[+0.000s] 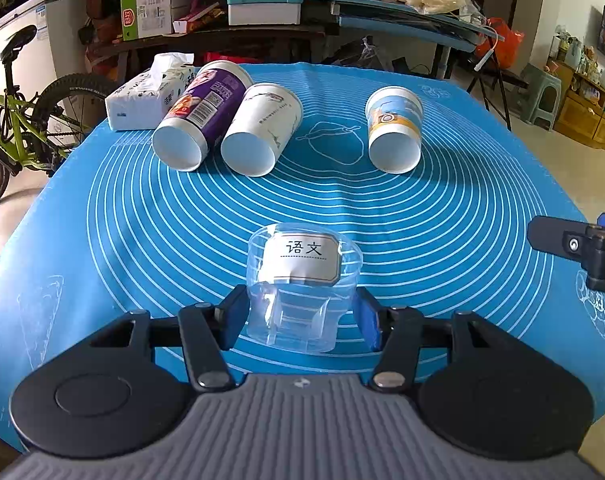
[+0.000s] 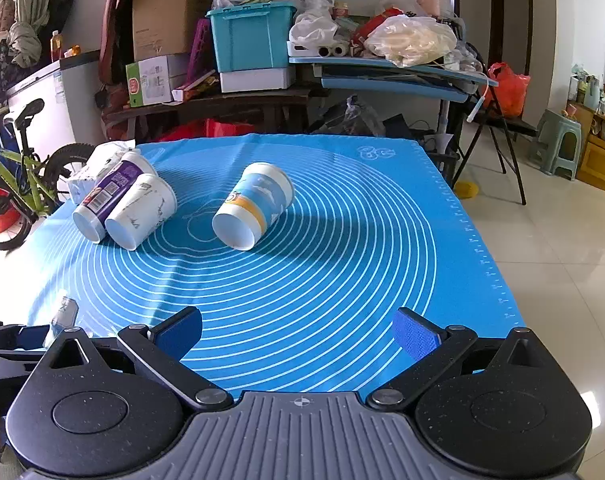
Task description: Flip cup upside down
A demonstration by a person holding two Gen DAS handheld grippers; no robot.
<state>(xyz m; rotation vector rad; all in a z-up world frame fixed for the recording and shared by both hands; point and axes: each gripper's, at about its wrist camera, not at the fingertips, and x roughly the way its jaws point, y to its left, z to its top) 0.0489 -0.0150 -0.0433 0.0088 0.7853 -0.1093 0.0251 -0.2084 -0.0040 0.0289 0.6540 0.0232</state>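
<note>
A clear plastic cup (image 1: pixel 302 288) with a white label stands between the fingers of my left gripper (image 1: pixel 302 322) on the blue mat (image 1: pixel 442 220). The left pad touches the cup's side and the right pad sits close against it. The cup's wide end is up and its narrow end is down near the mat. A sliver of this cup (image 2: pixel 64 314) shows at the left edge of the right wrist view. My right gripper (image 2: pixel 298 338) is open and empty above the mat's near edge; it also shows in the left wrist view (image 1: pixel 582 248) at the far right.
Three paper cups lie on their sides at the back of the mat: a purple one (image 1: pixel 198 114), a white one (image 1: pixel 260 130) and a blue-and-yellow one (image 1: pixel 394 128). A tissue pack (image 1: pixel 146 94) sits behind them. A bicycle (image 1: pixel 18 136) stands left; cluttered shelves behind.
</note>
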